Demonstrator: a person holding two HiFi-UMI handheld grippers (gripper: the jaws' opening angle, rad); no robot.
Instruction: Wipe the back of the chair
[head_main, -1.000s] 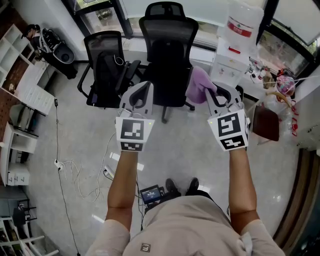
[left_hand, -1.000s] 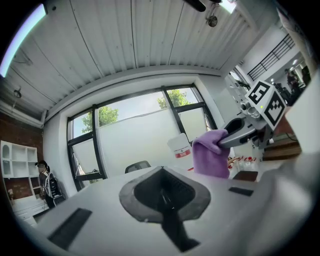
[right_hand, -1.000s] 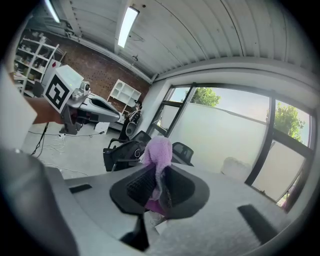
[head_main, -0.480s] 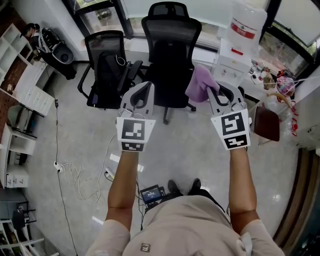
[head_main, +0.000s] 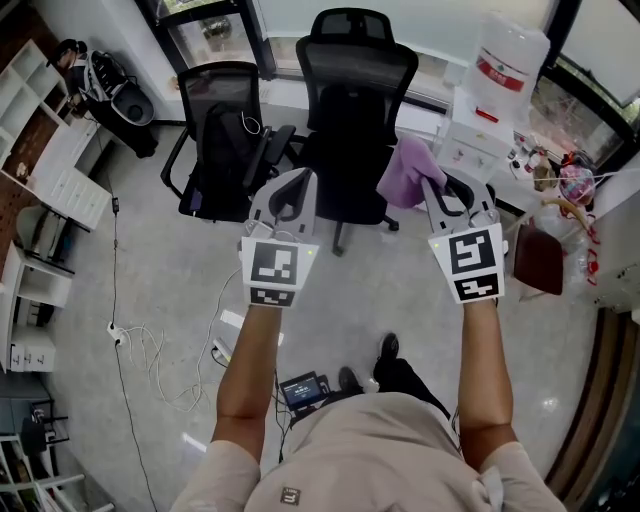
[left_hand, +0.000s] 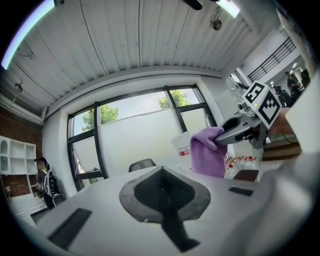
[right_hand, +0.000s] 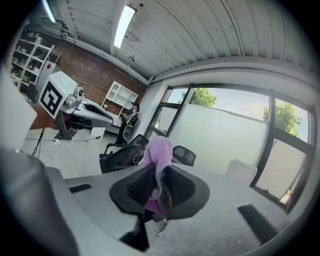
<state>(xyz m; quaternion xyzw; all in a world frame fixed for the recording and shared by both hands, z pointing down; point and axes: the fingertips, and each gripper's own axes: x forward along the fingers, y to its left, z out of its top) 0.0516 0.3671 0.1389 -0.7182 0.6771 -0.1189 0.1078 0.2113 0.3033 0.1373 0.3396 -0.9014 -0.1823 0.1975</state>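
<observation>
Right gripper (head_main: 440, 190) is clamped on a purple cloth (head_main: 403, 170); its 2 jaws pinch a fold low down and the rest bunches up above the tips. Left gripper (head_main: 290, 188) has its jaws together with nothing between them, held level beside the right one, well apart from it.

Both hang above the floor (head_main: 150, 290), short of the 2 black office chairs. The high-backed mesh chair (head_main: 352, 120) with a headrest stands straight ahead between my grippers, and I take it for the 1 to wipe; the lower chair (head_main: 222, 130) stands just beside it on my left. The cloth touches neither yet, so I judge the wiping not begun.

To do this well I want the loose bulk of the cloth, not the jaw tips, flat against the mesh backrest (head_main: 355, 70). I would start at the top edge under the headrest and draw down in overlapping passes. The chair likely rolls and swivels on its base, so I would brace an armrest or the frame with my left gripper. The pinch is small, and a hard drag over mesh could pull the cloth free.

As for containers, a large water bottle (head_main: 508, 60) sits upside down on a white dispenser (head_main: 468, 140) to the right; I cannot tell how full it is. White shelf cubbies (head_main: 40, 130) on the left look mostly bare.
</observation>
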